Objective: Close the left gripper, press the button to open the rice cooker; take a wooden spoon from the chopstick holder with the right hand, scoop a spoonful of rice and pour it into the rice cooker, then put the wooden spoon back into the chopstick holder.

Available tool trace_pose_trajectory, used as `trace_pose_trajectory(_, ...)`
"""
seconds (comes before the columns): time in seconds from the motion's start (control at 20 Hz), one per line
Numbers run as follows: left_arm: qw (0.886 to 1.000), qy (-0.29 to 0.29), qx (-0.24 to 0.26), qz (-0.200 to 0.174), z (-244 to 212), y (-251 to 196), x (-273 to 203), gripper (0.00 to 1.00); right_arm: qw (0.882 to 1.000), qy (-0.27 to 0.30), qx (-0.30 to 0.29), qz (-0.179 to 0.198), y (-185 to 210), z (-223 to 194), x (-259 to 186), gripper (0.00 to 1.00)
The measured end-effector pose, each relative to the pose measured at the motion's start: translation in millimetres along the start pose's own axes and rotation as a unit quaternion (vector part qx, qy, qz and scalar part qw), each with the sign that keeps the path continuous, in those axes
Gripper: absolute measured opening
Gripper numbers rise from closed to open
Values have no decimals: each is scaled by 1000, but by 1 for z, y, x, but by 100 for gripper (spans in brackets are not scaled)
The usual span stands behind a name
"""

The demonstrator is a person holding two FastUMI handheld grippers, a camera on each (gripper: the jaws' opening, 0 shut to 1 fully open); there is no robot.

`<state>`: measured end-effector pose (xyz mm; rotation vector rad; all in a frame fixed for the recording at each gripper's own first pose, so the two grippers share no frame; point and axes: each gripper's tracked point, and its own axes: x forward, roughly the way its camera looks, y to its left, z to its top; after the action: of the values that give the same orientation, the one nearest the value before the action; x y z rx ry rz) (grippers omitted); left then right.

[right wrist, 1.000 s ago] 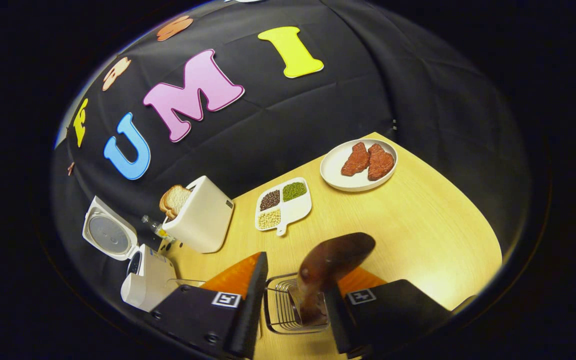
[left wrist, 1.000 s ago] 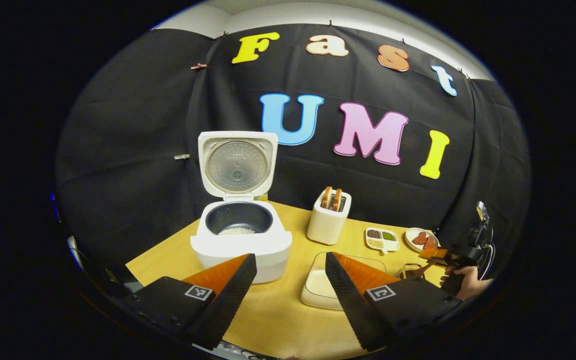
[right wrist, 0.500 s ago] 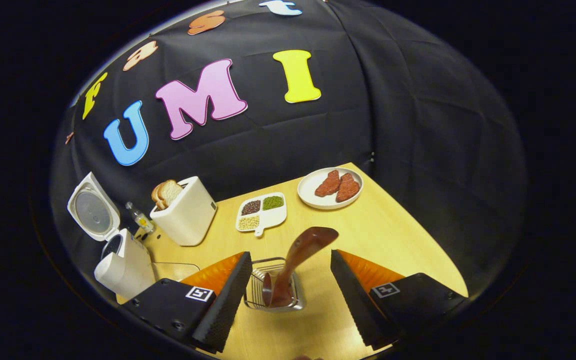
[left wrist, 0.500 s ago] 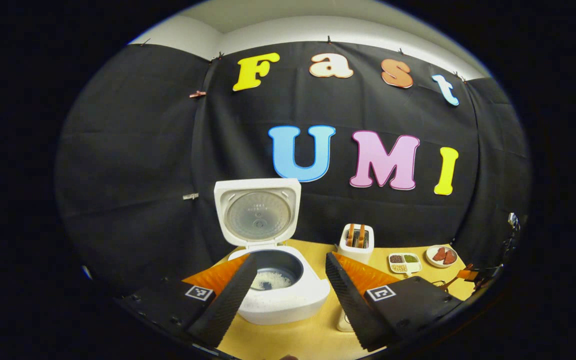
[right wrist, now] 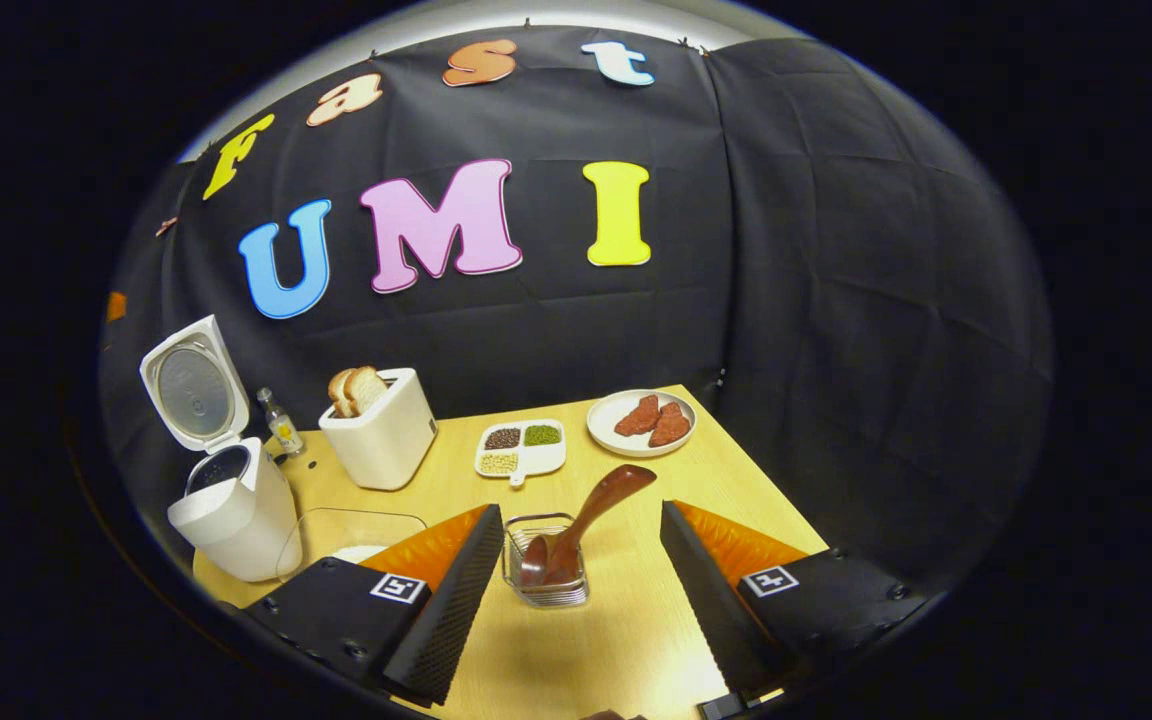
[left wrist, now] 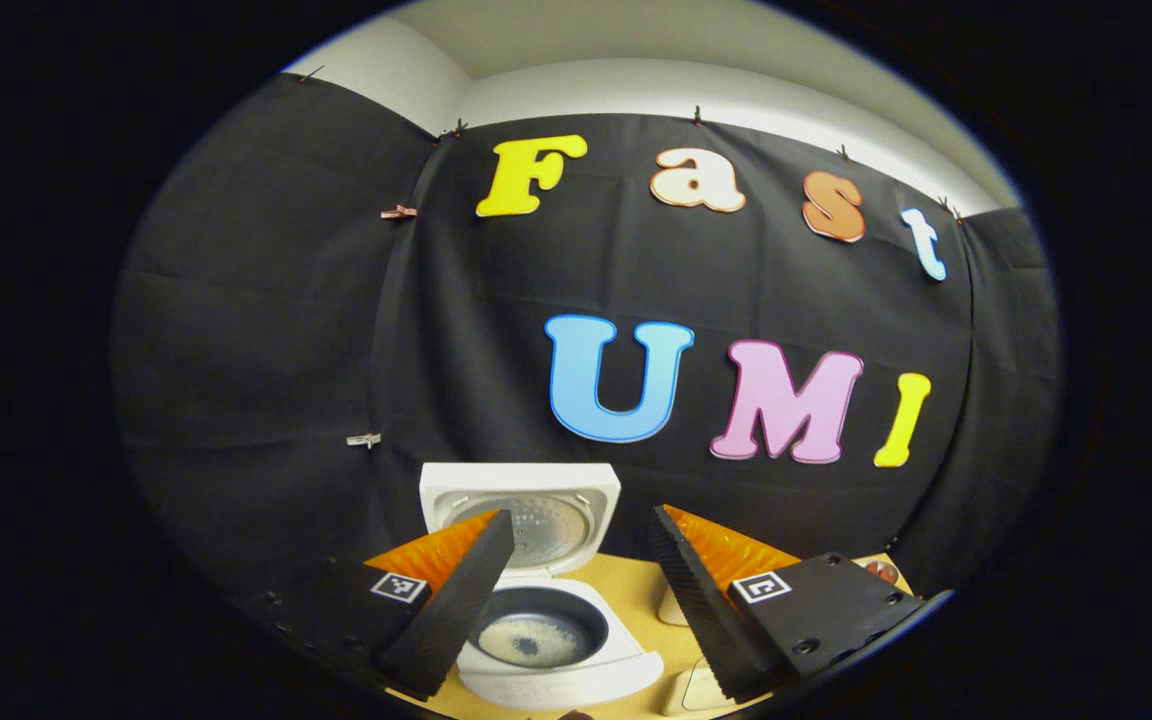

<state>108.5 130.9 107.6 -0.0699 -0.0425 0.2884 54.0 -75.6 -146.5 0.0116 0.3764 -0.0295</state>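
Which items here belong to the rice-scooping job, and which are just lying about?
Job: rice cooker, lid open; wooden spoon standing in the chopstick holder; clear rice container.

Lying about: toaster with bread, divided bean dish, meat plate, small bottle.

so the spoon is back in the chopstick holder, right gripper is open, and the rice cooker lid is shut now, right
Not quite: the rice cooker lid is open, standing upright, as the right gripper view shows. The rest holds: the wooden spoon rests in the chopstick holder, and the right gripper is open with both fingers clear of it.
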Motion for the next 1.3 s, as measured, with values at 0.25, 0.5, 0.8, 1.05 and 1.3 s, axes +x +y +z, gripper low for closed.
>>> trace_pose_trajectory(0.25,999,21,-9,27,7,45,79,95,1000,-3,0,-5,28,3,-17,99)
trace_pose_trajectory(0.5,998,29,-52,19,15,70,141,94,1000,-2,-10,-6,38,6,-36,99)
trace_pose_trajectory(0.8,995,83,-61,10,-8,77,203,95,1000,-7,-4,-29,25,7,-58,99)
trace_pose_trajectory(1.05,993,118,-5,20,-30,64,234,95,999,-5,-11,-36,16,2,-69,99)
trace_pose_trajectory(1.3,986,138,14,91,-47,77,245,95,999,-10,13,-43,5,2,-73,99)
